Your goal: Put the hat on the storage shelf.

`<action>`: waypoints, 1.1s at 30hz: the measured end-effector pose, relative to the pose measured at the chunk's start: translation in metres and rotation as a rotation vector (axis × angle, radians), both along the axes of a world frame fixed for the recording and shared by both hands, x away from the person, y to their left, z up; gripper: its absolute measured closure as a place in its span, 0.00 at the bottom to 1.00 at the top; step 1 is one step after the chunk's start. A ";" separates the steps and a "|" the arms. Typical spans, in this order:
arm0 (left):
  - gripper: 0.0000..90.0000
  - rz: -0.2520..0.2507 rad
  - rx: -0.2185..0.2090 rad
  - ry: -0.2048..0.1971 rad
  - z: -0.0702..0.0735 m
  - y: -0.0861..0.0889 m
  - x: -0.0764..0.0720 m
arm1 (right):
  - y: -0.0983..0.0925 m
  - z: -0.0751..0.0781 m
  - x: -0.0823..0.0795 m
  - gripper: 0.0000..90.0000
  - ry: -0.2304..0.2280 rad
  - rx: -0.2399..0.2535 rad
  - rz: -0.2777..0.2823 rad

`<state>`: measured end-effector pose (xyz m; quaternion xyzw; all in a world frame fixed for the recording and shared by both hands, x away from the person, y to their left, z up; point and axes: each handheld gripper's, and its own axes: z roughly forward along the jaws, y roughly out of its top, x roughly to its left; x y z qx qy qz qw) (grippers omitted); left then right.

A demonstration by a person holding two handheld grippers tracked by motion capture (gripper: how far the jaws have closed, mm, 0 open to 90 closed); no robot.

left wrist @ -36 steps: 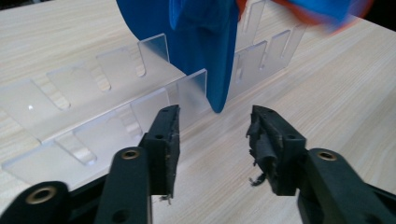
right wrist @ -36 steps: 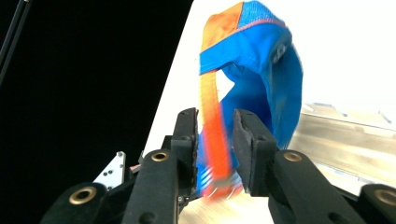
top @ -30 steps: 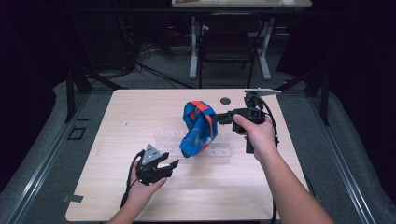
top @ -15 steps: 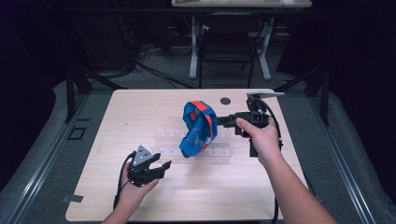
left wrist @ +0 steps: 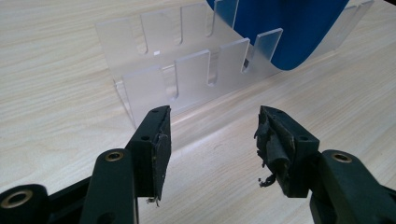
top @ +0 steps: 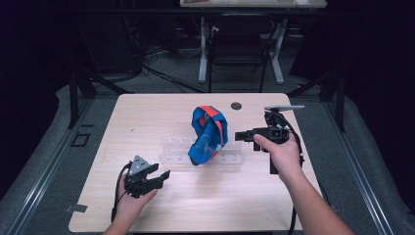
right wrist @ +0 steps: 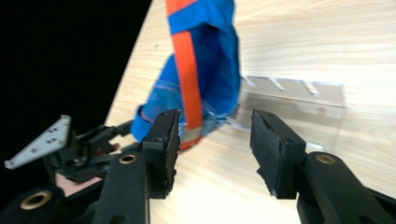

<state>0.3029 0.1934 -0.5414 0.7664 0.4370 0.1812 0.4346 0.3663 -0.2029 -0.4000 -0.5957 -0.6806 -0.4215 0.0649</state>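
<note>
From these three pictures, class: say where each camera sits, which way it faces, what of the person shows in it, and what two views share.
High view: above the person's side, looking forward and down on the table; both forearms, left claw, right claw.
Left gripper view: rides the left claw, facing the clear rack; its open jaws.
Right gripper view: rides the right claw, facing the blue bag; its open jaws, the other hand behind.
Shared: rack and bag in all three.
</note>
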 end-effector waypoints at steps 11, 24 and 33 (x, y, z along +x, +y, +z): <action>0.51 0.010 0.003 0.010 -0.009 0.006 0.002 | -0.005 -0.016 -0.010 0.57 -0.022 -0.042 0.002; 0.50 0.019 -0.011 0.022 -0.012 0.016 0.004 | -0.007 -0.041 -0.020 0.55 0.003 -0.049 0.002; 0.50 0.032 -0.005 0.026 -0.013 0.021 0.005 | -0.007 -0.058 -0.031 0.54 -0.004 -0.096 0.005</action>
